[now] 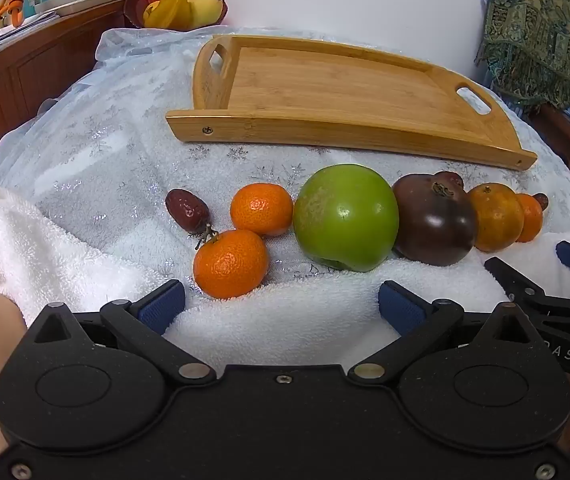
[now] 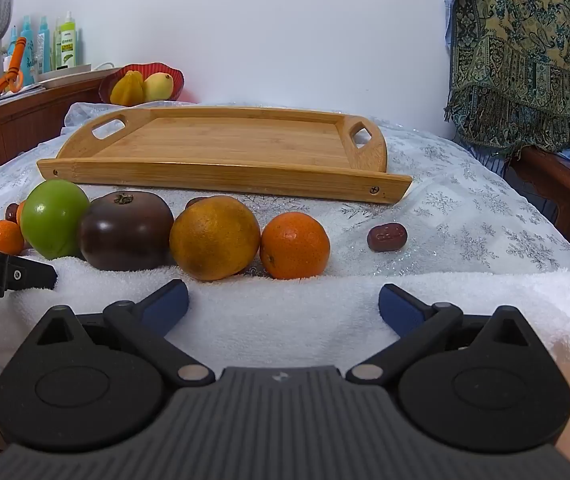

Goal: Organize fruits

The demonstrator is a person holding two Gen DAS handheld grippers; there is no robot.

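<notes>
Both tools spread wide, gripping nothing: left tool, right tool. Row of loose fruit on white towel: small orange mandarin, round green apple, dark purple tomato-like fruit. Rectangular bamboo tray beyond, bare; nothing sorted yet. Snowflake-print table cover, white wall.

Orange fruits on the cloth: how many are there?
4. Two small ones lie left of the green apple; a big dull one and a bright one lie right of the dark fruit. More may be hidden.
</notes>
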